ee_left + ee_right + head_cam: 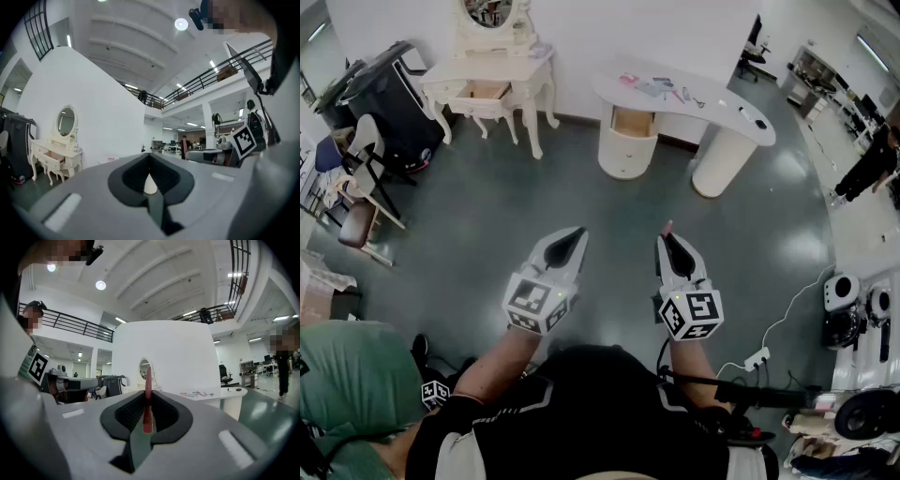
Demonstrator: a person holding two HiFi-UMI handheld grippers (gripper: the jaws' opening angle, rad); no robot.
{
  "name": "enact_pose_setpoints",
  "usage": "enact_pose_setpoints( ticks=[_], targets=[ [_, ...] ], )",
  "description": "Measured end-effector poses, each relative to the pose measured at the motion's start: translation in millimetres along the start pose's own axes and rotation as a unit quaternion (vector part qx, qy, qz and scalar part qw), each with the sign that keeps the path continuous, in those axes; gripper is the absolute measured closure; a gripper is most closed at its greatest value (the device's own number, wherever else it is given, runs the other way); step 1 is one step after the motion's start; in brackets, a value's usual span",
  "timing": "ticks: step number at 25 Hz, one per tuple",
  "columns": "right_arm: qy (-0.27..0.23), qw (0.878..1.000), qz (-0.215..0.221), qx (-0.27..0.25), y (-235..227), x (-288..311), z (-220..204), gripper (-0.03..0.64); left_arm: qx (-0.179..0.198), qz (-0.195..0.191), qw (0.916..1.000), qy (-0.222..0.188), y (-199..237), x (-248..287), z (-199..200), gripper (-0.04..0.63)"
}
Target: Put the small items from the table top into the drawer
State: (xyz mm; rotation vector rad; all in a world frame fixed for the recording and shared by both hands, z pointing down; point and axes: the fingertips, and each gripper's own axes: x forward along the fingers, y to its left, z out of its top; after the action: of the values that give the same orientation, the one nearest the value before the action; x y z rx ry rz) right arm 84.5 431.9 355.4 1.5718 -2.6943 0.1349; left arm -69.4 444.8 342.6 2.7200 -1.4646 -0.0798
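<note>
In the head view both grippers are held level over the grey floor, well short of the white curved table [712,117]. Several small items [661,89] lie on its top, and its drawer [633,120] stands open below. My right gripper [668,236] is shut on a thin red stick [148,380], which pokes up past the jaw tips in the right gripper view. My left gripper [577,234] is shut with nothing between its pads [161,185]. The table [220,394] and its items [197,393] show ahead to the right in the right gripper view.
A white vanity [492,70] with a mirror and an open drawer stands at the back left. Near it are a black case [380,94] and a chair [366,178]. A power strip [757,358] with cables and round devices [844,309] lie at the right. A person [872,164] stands far right.
</note>
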Motion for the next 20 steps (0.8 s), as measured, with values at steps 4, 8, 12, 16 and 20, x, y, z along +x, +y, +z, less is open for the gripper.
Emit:
enact_pose_setpoints(
  ticks=[4, 8, 12, 16, 20],
  targets=[
    [-0.002, 1.0, 0.003, -0.002, 2, 2, 1, 0.569, 0.001, -0.004, 1.0, -0.001, -1, 1, 0, 0.595],
    [-0.002, 1.0, 0.002, -0.005, 4, 2, 1, 0.569, -0.001, -0.005, 1.0, -0.001, 0, -2, 0, 0.595],
    [-0.003, 1.0, 0.009, 0.003, 7, 4, 0, 0.569, -0.001, -0.003, 1.0, 0.0, 4, -4, 0, 0.595],
    [-0.007, 1.0, 0.012, 0.007, 12, 3, 1, 0.568, -0.003, -0.002, 1.0, 0.0, 6, -9, 0, 0.595],
    [-0.007, 1.0, 0.017, 0.007, 18, 7, 1, 0.566, -0.002, -0.001, 1.0, 0.0, 11, -13, 1, 0.595]
  ],
)
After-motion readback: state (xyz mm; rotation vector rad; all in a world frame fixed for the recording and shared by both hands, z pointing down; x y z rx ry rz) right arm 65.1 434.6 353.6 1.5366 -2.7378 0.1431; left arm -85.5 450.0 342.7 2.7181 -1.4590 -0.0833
